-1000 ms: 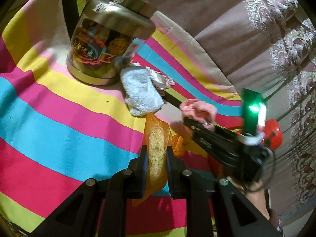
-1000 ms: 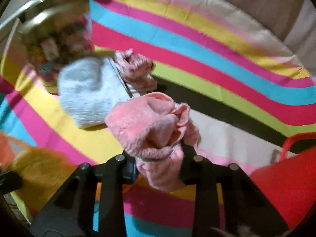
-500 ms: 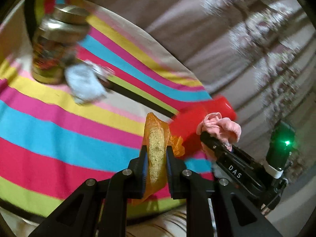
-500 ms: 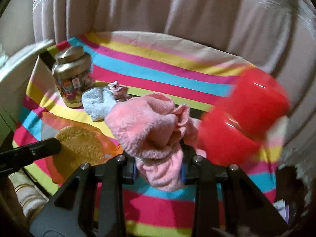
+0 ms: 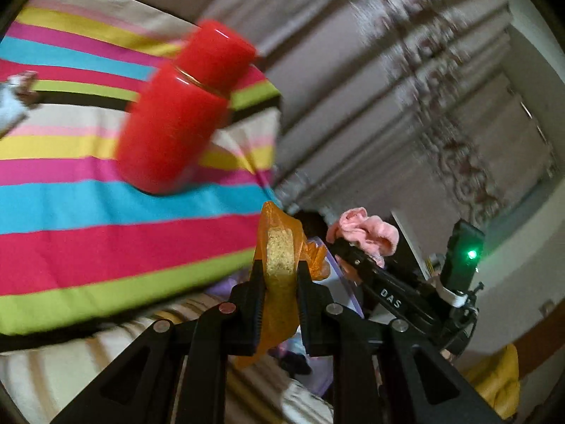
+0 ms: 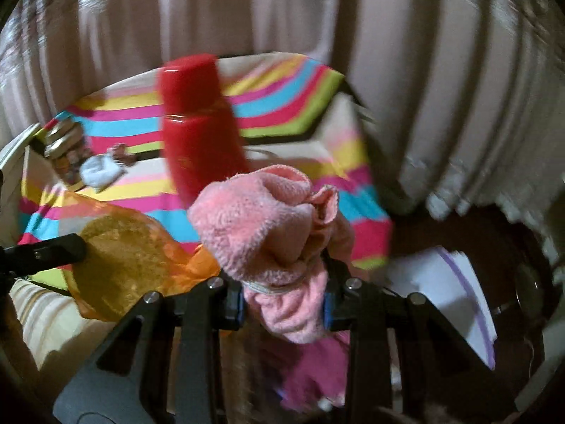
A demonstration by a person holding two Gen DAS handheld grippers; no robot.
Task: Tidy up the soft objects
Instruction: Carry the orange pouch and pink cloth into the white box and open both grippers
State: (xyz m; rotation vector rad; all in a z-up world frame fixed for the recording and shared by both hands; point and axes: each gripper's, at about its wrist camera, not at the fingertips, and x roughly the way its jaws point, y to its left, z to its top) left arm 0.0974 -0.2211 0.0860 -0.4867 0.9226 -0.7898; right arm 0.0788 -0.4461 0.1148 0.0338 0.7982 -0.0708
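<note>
Left wrist view: left gripper (image 5: 280,279) clamps orange-bagged sponge (image 5: 279,258); "DAS" on right gripper (image 5: 348,247), gripping pink towel (image 5: 367,235).

Right wrist view: right gripper (image 6: 284,295) pinches pink towel (image 6: 261,229); red bottle (image 6: 199,127) far on striped cloth (image 6: 300,81).

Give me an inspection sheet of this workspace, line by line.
Surface: striped tablecloth, bright bands, partly blurred.
Job's things: pink towel in the right gripper; yellow sponge in orange bag in the left gripper; grey cloth lying on the tablecloth.
Clutter: red flask standing on the tablecloth; metal tin at the far end beside the grey cloth.
Grippers: both shut on their loads, held off the table's near edge.
Cables: nothing seen.
Surroundings: beige curtain behind; white sheet with purple edge lower right.
</note>
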